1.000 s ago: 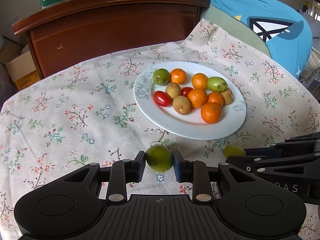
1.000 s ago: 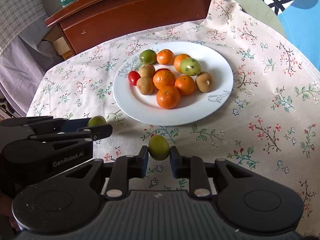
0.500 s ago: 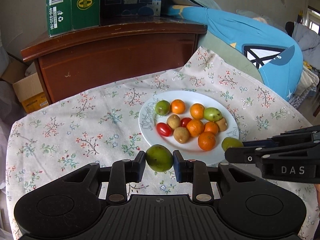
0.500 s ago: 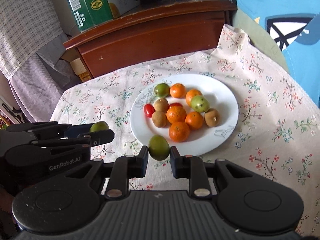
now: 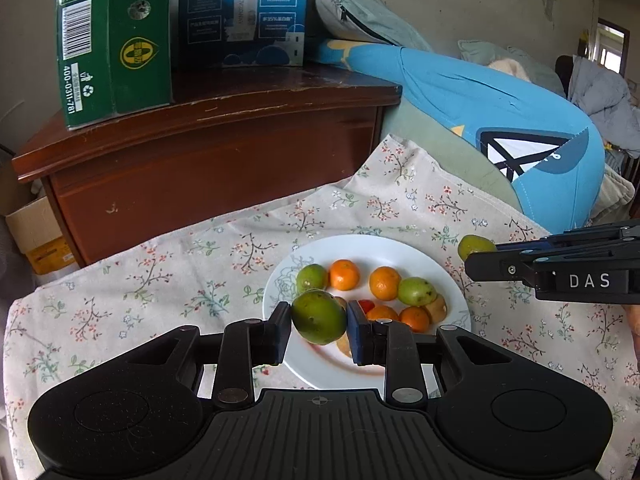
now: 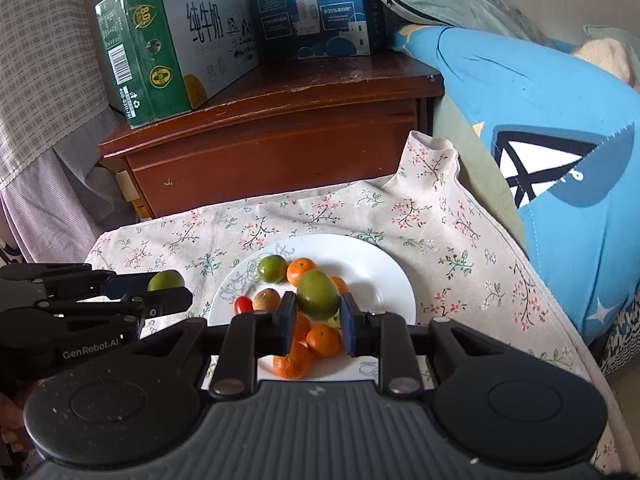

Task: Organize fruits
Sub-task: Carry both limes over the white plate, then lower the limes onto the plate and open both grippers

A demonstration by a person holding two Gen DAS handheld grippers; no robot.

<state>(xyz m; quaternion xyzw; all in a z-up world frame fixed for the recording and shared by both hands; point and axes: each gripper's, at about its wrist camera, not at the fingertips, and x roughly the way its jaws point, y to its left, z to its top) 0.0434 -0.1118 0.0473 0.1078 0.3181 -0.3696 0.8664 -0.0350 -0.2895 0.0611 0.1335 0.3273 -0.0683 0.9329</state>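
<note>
Since a second ago both grippers have risen off the tabletop [image 5: 168, 280], each carrying a fruit. The left gripper [image 5: 319, 316] is clamped on a green fruit [image 5: 319, 316] held above the white plate [image 5: 400, 246]; the right gripper [image 6: 317, 295] grips a second green fruit [image 6: 317, 295] likewise. Judgement: both pickups complete, release onto the plate remains.

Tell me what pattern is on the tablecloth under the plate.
The tablecloth is beige with small floral sprigs, red blossoms and green leaves; the right wrist view shows it best.
</note>
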